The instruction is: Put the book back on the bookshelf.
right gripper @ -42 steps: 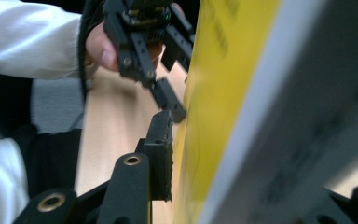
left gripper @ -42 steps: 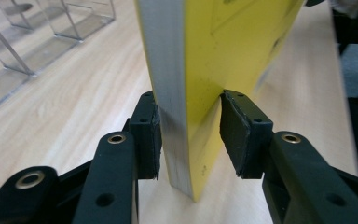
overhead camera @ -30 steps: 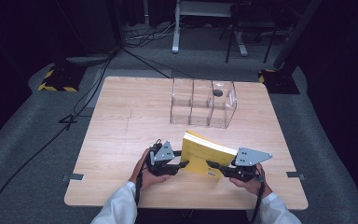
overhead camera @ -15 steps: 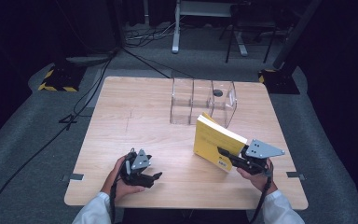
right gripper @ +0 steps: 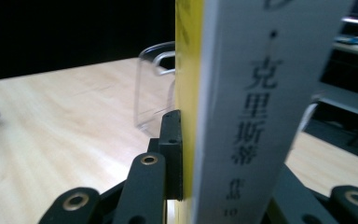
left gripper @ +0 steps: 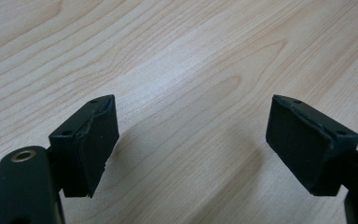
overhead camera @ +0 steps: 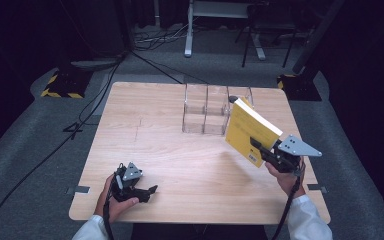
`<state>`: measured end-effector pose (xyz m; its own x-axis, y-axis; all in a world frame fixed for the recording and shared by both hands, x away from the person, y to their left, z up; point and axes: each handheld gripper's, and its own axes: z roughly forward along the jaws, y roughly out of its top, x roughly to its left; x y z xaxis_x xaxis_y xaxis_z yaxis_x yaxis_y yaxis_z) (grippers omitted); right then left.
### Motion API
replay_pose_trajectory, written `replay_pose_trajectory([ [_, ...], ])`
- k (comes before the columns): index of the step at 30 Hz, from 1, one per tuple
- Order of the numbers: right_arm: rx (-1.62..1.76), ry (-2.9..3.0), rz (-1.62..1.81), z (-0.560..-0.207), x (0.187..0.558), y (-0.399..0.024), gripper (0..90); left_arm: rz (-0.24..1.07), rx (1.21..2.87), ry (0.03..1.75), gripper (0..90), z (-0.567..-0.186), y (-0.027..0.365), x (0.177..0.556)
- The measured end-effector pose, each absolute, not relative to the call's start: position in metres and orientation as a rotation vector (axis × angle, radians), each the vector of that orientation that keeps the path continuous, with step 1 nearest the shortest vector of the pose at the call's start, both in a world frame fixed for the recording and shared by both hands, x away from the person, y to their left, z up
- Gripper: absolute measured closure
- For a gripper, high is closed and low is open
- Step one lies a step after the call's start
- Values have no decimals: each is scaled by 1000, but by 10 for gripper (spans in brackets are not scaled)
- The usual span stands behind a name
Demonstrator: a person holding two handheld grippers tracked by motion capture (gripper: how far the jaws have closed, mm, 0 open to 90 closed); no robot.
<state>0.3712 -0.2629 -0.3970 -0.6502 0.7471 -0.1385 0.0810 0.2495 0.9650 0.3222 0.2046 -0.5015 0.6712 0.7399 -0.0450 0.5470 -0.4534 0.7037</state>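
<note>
Now the left gripper [overhead camera: 147,191] has let go, jaws just opened and empty, withdrawn toward the table [overhead camera: 145,130] corner; the right gripper [overhead camera: 256,146] alone clamps the yellow book [overhead camera: 247,129], raised near the clear organizer [overhead camera: 205,107].

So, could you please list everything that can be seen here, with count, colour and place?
book: one, yellow cover with a white spine, held tilted above the table's right side, close to the organizer
clear plastic organizer: one, transparent with compartments, standing at the far middle of the table
small dark object: one, black, at the organizer's right end; too small to identify
table: one, light wood, in the centre
cables: several, black, on the grey floor at the left
left gripper: one, black, low over the near left of the table, jaws just opened, nothing between them
right gripper: one, black, shut on the book
hands: two, one holding each gripper, white sleeves
</note>
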Motion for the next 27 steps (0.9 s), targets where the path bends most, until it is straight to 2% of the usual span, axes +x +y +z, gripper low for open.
replay_pose_trajectory([
  [12, 825, 1836, 1347, -373, 400, -259, 759, 346, 2179, 1007, 164, -504, 204, 323],
  [16, 850, 1815, 1323, -367, 415, -251, 759, 382, 2207, 995, 152, -504, 201, 323],
  [27, 939, 1771, 1252, -367, 454, -235, 759, 385, 2204, 995, 152, -504, 201, 323],
])
